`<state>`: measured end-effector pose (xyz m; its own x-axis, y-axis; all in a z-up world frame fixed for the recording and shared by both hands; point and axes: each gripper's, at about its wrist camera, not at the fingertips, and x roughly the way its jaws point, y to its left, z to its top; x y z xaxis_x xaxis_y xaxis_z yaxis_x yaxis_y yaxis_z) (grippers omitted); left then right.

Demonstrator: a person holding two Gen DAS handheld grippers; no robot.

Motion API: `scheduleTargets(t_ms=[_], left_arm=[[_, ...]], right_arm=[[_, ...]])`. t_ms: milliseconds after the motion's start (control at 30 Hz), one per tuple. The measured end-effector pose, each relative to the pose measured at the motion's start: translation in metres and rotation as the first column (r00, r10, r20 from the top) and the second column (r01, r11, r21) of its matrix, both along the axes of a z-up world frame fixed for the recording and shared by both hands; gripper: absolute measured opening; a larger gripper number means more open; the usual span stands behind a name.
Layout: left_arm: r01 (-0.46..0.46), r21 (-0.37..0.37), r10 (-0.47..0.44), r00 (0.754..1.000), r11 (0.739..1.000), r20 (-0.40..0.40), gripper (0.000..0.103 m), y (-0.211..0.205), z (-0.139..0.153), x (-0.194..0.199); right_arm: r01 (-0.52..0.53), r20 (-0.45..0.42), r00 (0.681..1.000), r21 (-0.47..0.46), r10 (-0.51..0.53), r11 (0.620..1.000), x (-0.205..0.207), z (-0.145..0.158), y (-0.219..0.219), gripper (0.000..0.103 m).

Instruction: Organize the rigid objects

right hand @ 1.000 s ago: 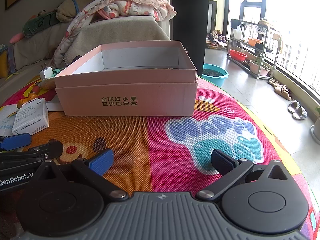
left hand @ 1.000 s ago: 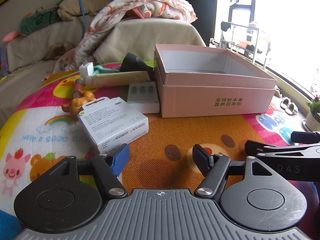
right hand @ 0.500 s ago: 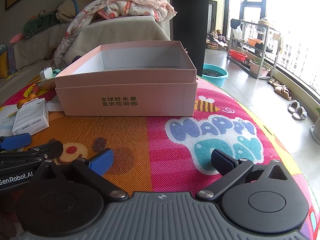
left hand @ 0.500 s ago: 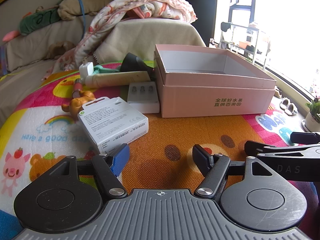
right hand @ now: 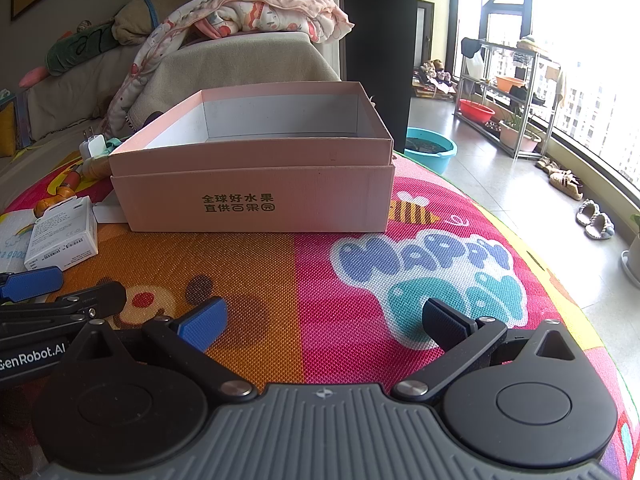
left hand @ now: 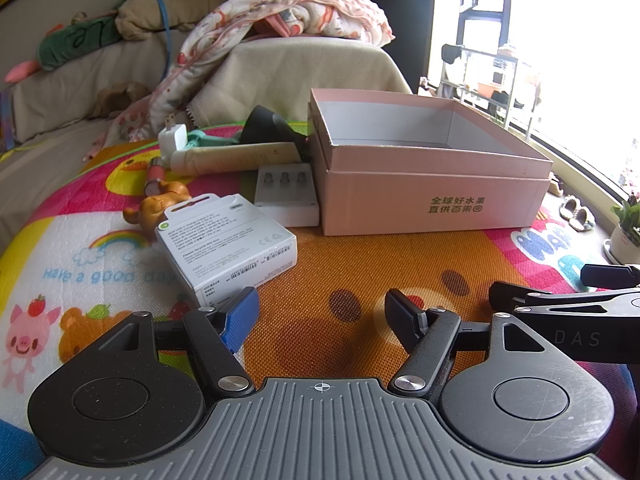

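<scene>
An open pink cardboard box (left hand: 432,196) (right hand: 256,196) stands on the colourful play mat, its inside empty as far as I see. Left of it lie a white retail box (left hand: 228,248) (right hand: 64,238), a white flat case (left hand: 286,194), a cream tube (left hand: 236,157), a white charger plug (left hand: 173,138) (right hand: 91,145), a black cone-shaped object (left hand: 266,127) and an orange toy figure (left hand: 158,202). My left gripper (left hand: 322,314) rests open just before the retail box. My right gripper (right hand: 324,320) is open over the mat in front of the pink box, holding nothing.
A covered sofa (left hand: 296,72) with a blanket (right hand: 256,12) stands behind the mat. Right of the mat is tiled floor with a teal basin (right hand: 432,150), a metal shelf (right hand: 508,96), slippers (right hand: 596,220) and a potted plant (left hand: 626,228).
</scene>
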<state>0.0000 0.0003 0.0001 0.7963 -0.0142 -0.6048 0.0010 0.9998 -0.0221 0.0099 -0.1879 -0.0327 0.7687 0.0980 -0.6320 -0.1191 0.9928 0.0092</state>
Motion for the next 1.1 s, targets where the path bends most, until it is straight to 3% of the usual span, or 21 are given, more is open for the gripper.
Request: scheduleTargets(t_ms=[1100], left_arm=[[0.000, 0.013, 0.000, 1.000, 1.000, 0.000, 0.075, -0.0006, -0.0005, -0.0006]], right_arm=[[-0.001, 0.001, 1.000, -0.006, 0.001, 1.000, -0.0018, 0.0014, -0.0021, 0.103]])
